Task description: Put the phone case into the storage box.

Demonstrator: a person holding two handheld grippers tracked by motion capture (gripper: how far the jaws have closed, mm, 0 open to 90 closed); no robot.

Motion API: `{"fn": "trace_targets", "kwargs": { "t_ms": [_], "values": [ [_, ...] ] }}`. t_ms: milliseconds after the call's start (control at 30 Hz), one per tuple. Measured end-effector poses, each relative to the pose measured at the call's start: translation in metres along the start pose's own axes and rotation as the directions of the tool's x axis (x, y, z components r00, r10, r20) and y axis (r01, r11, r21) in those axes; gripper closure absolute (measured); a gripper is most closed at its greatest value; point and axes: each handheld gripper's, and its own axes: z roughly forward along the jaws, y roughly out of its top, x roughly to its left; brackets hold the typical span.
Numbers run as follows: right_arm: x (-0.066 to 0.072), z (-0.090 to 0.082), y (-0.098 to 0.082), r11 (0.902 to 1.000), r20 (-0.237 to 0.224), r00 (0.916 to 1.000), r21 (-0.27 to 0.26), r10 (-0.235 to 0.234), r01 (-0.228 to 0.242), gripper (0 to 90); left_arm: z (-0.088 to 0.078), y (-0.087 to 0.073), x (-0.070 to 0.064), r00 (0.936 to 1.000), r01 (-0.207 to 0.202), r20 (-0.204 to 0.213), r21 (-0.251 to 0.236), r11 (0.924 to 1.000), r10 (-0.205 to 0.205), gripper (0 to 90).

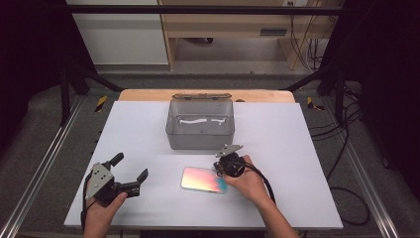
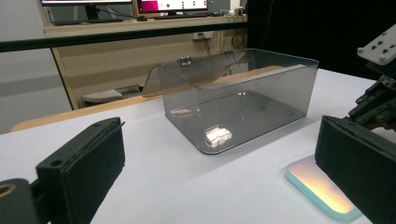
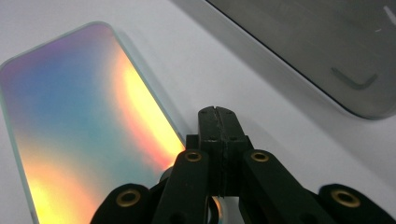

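On the white counter (image 1: pixel 277 129), before the clear lidded box (image 1: pixel 200 124), an iridescent flat case (image 1: pixel 200 179) is being approached at its edge by the closed, empty right gripper (image 3: pixel 217 114), the left gripper (image 1: pixel 130 171) being held open; reopening is judged necessary next.

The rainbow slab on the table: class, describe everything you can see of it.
The slab is a thin, flat rectangle with rounded corners and a pale, glassy edge. Its glossy top shimmers from purple and blue to teal, yellow and orange. It lies flat on the white table, in front of the clear box and apart from it. The right claw, jaws shut, sits at its right-hand end; whether it touches the slab is unclear. Nothing lies on it.
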Motion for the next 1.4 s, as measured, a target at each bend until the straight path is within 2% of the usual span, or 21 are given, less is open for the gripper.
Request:
{"fn": "trace_targets", "kwargs": {
  "t_ms": [500,1400],
  "values": [
    [0.007,-0.007,-0.009,0.9999,-0.011,0.9999,-0.011,0.008,-0.008,90.0,0.000,0.000,-0.001,1.0000,-0.003,0.001,0.001,1.0000,0.003,1.9],
    [0.032,-0.022,-0.025,0.9999,-0.043,0.9990,-0.013,0.009,-0.009,90.0,0.000,0.000,-0.003,0.9999,-0.012,0.004,0.004,0.9999,0.012,1.9]
  ]
}}
